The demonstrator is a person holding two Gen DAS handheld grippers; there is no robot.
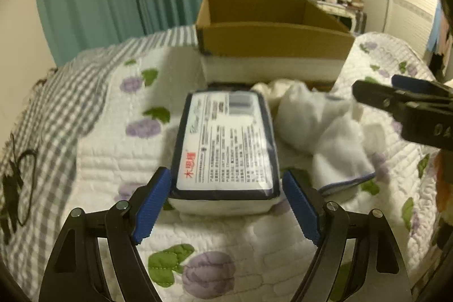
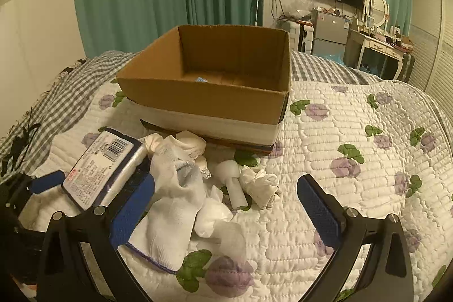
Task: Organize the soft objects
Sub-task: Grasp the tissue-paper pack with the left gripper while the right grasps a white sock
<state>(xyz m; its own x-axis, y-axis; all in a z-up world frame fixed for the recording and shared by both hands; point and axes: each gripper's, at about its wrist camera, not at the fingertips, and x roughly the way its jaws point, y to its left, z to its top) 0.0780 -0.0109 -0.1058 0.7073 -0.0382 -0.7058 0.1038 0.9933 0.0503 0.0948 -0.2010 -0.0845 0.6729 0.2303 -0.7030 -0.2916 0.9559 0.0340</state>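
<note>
On the quilted bed [image 2: 325, 160], going left to right, the wrapped tissue pack [image 1: 226, 143] lies label-up toward the left edge, with the left tongs [image 1: 226, 203] just short of its near end, jaws spread wide, a blue pad off each near corner and nothing gripped. Beside the pack on its right sits the heap of white socks [image 2: 175, 203], touching it, then a small white bottle-shaped thing [image 2: 233, 183] and a crumpled white ball [image 2: 260, 186]. The right tongs [image 2: 226, 211] hang over that heap, jaws likewise wide apart and empty, the left pad close against the long sock. Behind everything, toward the far edge of the bed, stands the open cardboard box [image 2: 203, 98], nearly empty but for a scrap of blue. The step in hand looks like a grasp on the pack: I would push the left tongs further along its sides before closing, since a grip at the very corners may slip on the glossy wrapper, and squeeze gently, as it is soft. The right tongs should pinch one sock clear of its neighbours.
</note>
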